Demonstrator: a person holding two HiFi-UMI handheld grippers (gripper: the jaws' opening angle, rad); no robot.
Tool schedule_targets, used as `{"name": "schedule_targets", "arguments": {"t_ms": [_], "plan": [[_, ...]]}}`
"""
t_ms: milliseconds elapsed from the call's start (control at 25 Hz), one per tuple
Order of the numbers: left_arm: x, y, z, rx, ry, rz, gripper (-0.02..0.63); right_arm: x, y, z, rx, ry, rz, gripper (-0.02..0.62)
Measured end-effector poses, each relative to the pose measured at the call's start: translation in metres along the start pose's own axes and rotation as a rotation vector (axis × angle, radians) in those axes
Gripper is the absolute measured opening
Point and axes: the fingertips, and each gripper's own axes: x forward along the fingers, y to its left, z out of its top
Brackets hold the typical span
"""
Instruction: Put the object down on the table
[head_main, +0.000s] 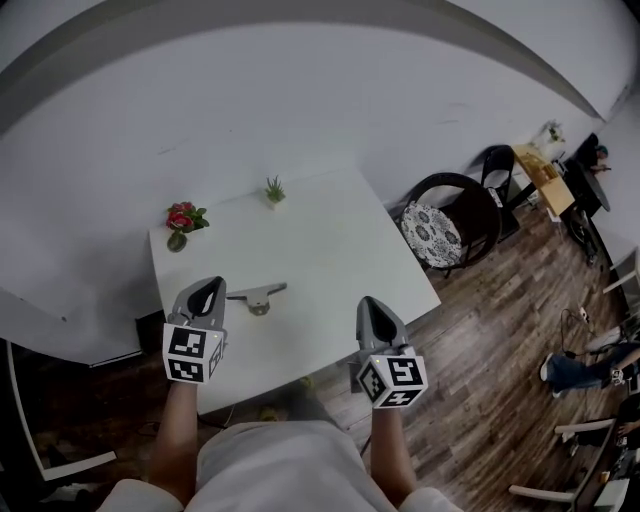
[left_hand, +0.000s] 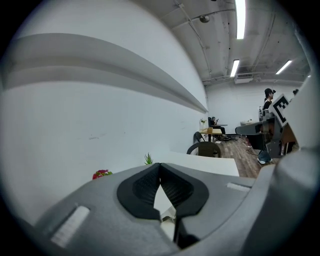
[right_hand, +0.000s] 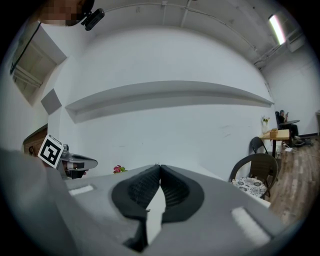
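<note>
**Head view.** One white table (head_main: 330, 250) filled the centre of the frame. Two grippers showed in the lower half: the left gripper (head_main: 208, 290) at lower left and the right gripper (head_main: 372, 303) right of centre. One grey object (head_main: 258, 297) lay flat on the table, just right of the left gripper's tip and clear of both grippers. Two plants stood near the table's upper edge: one bunch of red flowers (head_main: 183, 217) at its upper-left corner and one small green plant (head_main: 274, 190) at the upper middle. Two dark chairs (head_main: 450, 225) stood right of the table.

**Left gripper view.** The two pads (left_hand: 145, 187) met at the tip with nothing between them.

**Right gripper view.** The two pads likewise met at the tip, and the gripper was empty.
</note>
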Motion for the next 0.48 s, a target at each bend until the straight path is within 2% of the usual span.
{"name": "schedule_targets", "arguments": {"t_ms": [480], "plan": [[-0.050,0.012,0.034,0.032,-0.109,0.033,0.008,-0.026,0.013,0.007,-0.011,-0.024,-0.016,0.003]]}}
